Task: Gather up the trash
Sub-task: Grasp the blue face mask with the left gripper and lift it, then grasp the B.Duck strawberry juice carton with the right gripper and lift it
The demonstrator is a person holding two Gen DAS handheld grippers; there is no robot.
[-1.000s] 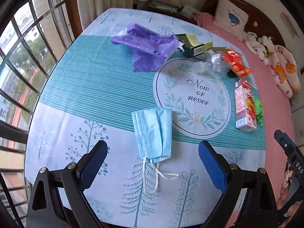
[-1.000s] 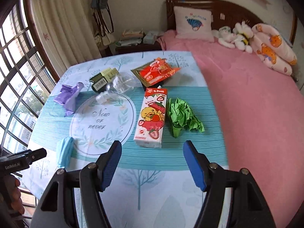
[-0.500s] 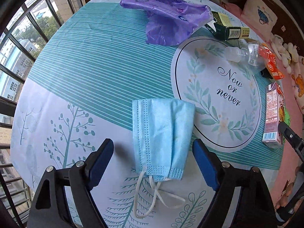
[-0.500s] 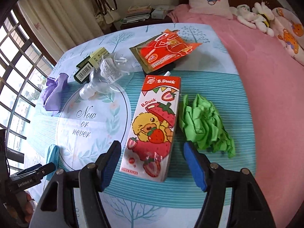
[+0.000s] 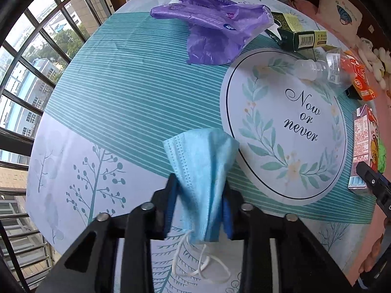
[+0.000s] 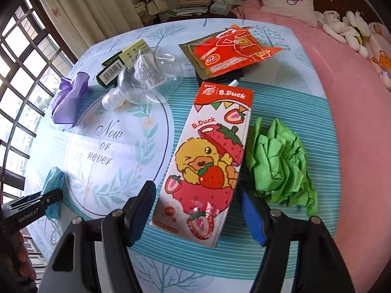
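Left tongs (image 5: 199,201) clamped on blue face mask (image 5: 204,168), blue pads pinching bunched lower half; upper half fans out over desk (image 5: 136,92), ear loops dangle below.
Right tongs (image 6: 198,210) spread apart, straddling near end of B.Duck carton (image 6: 207,156) lying flat; pads not touching it.
Crumpled green paper (image 6: 278,166) just right of carton.
Farther back: orange snack pouch (image 6: 229,51), clear plastic bottle (image 6: 144,80), dark green box (image 6: 113,69), purple plastic bag (image 5: 215,31).
Pink bed (image 6: 354,97) alongside desk.
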